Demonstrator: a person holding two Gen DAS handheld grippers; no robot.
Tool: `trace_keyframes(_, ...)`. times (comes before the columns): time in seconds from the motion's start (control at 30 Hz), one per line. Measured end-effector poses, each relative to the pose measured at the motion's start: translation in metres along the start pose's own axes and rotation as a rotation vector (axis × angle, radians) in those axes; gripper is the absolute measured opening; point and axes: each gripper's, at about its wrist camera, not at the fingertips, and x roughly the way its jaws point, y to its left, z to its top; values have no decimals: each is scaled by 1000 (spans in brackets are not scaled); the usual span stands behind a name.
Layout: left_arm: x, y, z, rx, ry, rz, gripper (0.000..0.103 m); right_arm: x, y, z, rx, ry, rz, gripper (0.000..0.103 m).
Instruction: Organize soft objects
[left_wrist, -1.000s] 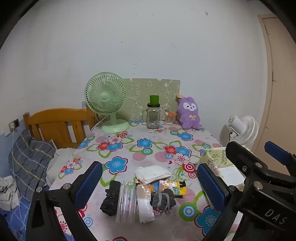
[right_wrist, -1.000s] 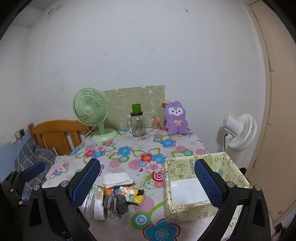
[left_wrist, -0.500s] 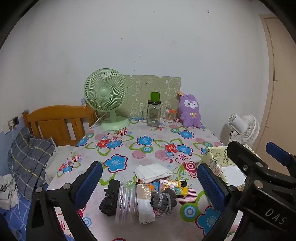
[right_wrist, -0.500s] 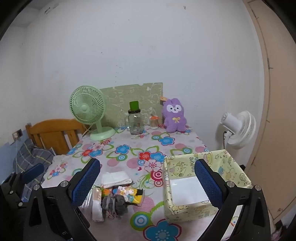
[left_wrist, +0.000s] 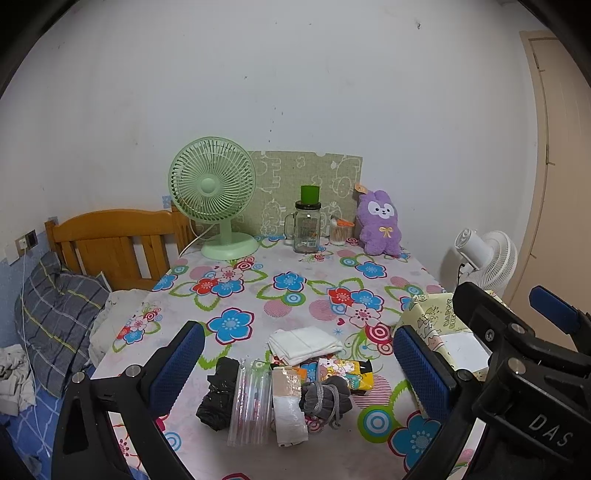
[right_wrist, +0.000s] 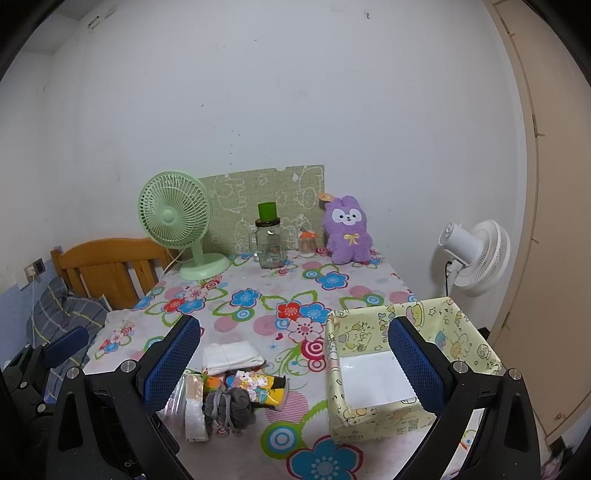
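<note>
Both my claws hang wide open over the table (left_wrist: 295, 295).
Left gripper (left_wrist: 295, 373) above socks (left_wrist: 325, 397); right gripper (right_wrist: 295, 360) beside box (right_wrist: 373, 376).

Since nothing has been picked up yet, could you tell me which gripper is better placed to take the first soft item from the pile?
Left, probably. The left gripper, open and empty, frames the pile, with the grey pouch between its fingers. The right gripper, also open, sits nearer the yellow box, suiting it for later drop-offs.

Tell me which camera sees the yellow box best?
The right wrist view: the whole box shows, with its white bottom. In the left wrist view the box sits at the edge, mostly hidden behind the gripper parts.
</note>
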Motion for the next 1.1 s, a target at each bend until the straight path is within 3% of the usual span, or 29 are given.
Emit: trace_keyframes(1.1,-8,2,3,0,-12,3,102,-7,5,3,0,-3,9,103)
